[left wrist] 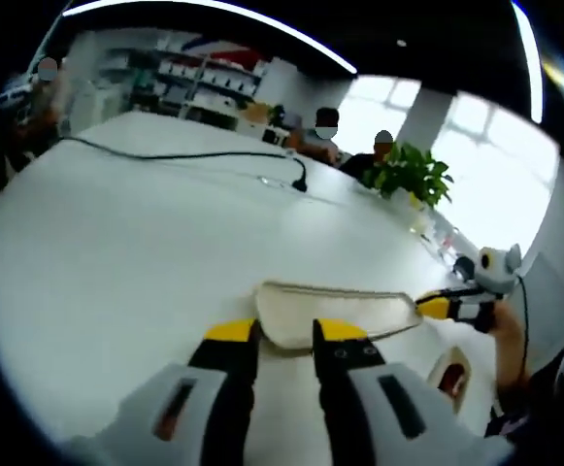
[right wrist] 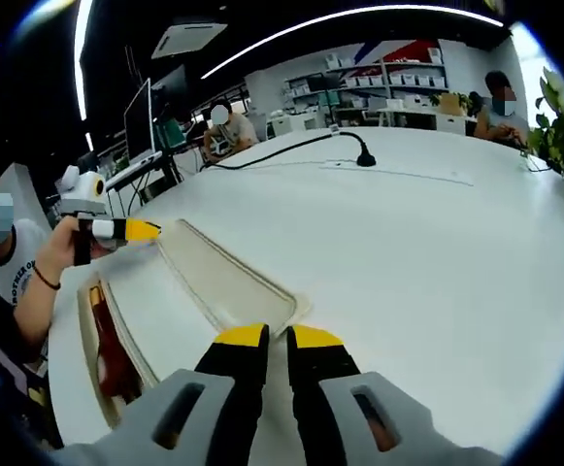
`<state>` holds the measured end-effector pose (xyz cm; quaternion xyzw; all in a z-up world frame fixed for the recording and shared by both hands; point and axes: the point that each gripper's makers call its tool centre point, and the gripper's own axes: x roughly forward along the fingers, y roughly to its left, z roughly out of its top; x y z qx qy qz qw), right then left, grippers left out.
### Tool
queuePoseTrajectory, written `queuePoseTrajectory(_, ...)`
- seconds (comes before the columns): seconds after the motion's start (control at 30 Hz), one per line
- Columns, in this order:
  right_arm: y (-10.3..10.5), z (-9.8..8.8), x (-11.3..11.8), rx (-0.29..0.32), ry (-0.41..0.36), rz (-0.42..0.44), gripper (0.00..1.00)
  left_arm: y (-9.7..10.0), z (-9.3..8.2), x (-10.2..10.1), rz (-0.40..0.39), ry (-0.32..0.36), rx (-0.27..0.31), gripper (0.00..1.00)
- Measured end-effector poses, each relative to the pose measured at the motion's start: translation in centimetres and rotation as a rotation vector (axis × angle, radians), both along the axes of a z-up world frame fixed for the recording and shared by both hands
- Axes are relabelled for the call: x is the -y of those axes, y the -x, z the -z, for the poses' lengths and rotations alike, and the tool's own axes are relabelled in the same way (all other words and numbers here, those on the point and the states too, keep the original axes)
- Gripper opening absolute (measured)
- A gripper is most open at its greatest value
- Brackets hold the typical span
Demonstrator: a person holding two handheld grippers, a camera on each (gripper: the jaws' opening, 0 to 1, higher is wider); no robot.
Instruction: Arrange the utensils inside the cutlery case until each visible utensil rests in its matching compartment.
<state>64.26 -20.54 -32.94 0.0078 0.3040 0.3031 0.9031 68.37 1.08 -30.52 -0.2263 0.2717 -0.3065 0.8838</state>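
Observation:
A pale, see-through case lid (left wrist: 330, 309) (right wrist: 225, 282) hangs just over the white table (left wrist: 116, 252) (right wrist: 437, 252), held at both ends. My left gripper (left wrist: 286, 332) is shut on its near edge, and in the right gripper view it (right wrist: 144, 230) pinches the lid's far corner. My right gripper (right wrist: 279, 337) is shut on the lid's other corner and enters the left gripper view from the right (left wrist: 435, 308). The cutlery case (right wrist: 95, 335) (left wrist: 435, 374) lies open on the table beside the lid, with dark red utensils (right wrist: 112, 359) (left wrist: 453, 377) in it.
A black cable (left wrist: 165, 153) (right wrist: 282, 148) ending in a plug crosses the far table. A potted plant (left wrist: 410, 173) stands at the table's edge. People sit at desks beyond, near a monitor (right wrist: 138, 118) and shelves (left wrist: 199, 83). A hand (right wrist: 58, 250) holds the left gripper.

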Motion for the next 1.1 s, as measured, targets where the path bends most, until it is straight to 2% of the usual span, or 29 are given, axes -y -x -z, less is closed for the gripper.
queuePoseTrajectory(0.03, 0.1, 0.0, 0.0, 0.005, 0.002, -0.003, 0.07, 0.2, -0.5, 0.0, -0.008, 0.047, 0.001, 0.22)
queuePoseTrajectory(0.07, 0.1, 0.0, 0.0, 0.012, 0.006, -0.012, 0.07, 0.4, -0.8, 0.1, 0.003, 0.065, 0.008, 0.22)
queuePoseTrajectory(0.17, 0.4, 0.0, -0.2, 0.024, 0.013, -0.039, 0.07, 0.5, -1.3, -0.1, 0.016, 0.073, 0.015, 0.2)
queuePoseTrajectory(0.37, 1.1, -0.1, -0.9, 0.042, 0.0, -0.102, 0.07, 2.2, -3.0, 2.5, 0.114, 0.243, -0.011, 0.17)
queuePoseTrajectory(0.7, 1.5, -0.1, -1.1, 0.042, -0.003, -0.127, 0.06, 3.5, -3.8, 4.0, 0.187, 0.217, 0.025, 0.17)
queuePoseTrajectory(0.9, 1.5, -0.1, -0.9, 0.04, -0.007, -0.122, 0.06, 3.5, -3.8, 3.8, 0.186, 0.18, 0.052, 0.17)
queuePoseTrajectory(1.1, 1.5, -0.1, -0.9, 0.037, -0.007, -0.118, 0.06, 3.6, -4.0, 3.8, 0.2, 0.192, 0.06, 0.15)
